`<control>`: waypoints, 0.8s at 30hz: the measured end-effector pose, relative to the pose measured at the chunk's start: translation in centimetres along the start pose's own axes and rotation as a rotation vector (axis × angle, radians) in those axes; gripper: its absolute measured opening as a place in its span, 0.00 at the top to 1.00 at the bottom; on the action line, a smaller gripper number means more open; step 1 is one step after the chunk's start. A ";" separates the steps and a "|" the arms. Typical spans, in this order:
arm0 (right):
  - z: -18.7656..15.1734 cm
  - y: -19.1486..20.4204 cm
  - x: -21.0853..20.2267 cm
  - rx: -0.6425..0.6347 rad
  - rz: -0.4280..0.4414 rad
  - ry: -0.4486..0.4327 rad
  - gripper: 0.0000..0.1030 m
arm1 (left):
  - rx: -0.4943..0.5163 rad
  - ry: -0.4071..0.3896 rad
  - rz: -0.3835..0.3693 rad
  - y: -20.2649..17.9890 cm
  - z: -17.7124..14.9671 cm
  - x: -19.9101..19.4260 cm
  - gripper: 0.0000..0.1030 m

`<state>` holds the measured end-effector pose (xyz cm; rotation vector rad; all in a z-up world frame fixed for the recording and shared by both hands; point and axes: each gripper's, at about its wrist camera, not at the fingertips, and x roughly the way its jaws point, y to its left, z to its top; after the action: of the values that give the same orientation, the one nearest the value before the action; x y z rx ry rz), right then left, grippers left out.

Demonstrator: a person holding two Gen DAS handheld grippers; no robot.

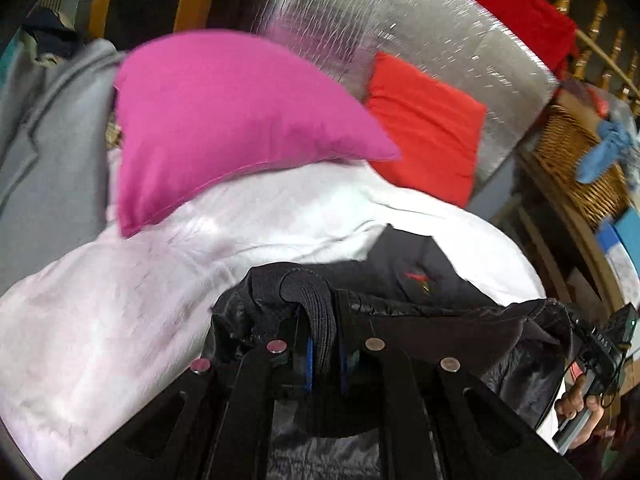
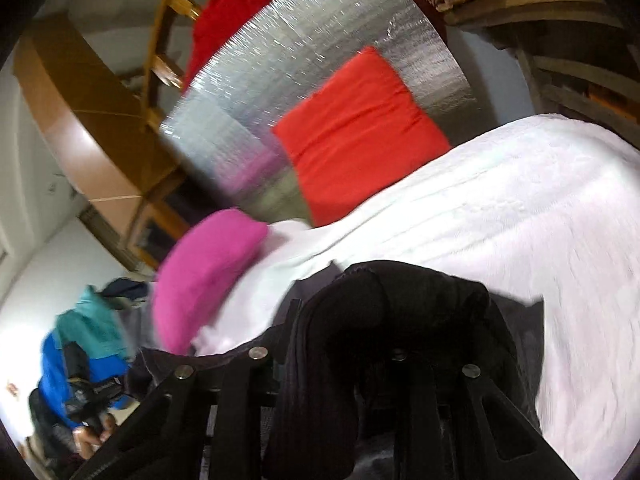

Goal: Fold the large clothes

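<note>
A black jacket (image 1: 416,280) with a small red logo hangs over a bed with a white cover (image 1: 120,304). My left gripper (image 1: 320,336) is shut on the jacket's ribbed black hem, bunched between the fingers. In the right wrist view my right gripper (image 2: 360,320) is shut on another bunched part of the black jacket (image 2: 384,300), which hides the fingertips. The jacket stretches between both grippers above the white cover (image 2: 520,208). The right gripper also shows at the left wrist view's right edge (image 1: 600,356), held by a hand.
A pink pillow (image 1: 224,120) and a red pillow (image 1: 428,132) lie at the head of the bed against a silver foil panel (image 1: 400,20). A grey coat (image 1: 44,132) lies at left. A wicker basket (image 1: 576,160) stands at right. Blue and teal clothes (image 2: 84,344) pile at left.
</note>
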<state>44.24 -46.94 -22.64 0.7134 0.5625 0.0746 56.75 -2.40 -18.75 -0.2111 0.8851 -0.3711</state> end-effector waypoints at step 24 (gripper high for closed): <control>1.6 -11.4 -3.8 0.597 0.349 -0.041 0.05 | -0.187 -0.089 -0.154 6.4 3.2 -0.4 0.34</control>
<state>40.41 -57.50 -27.14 1.3891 0.4140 0.2212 60.51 3.71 -18.59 -0.4672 0.8185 -0.4192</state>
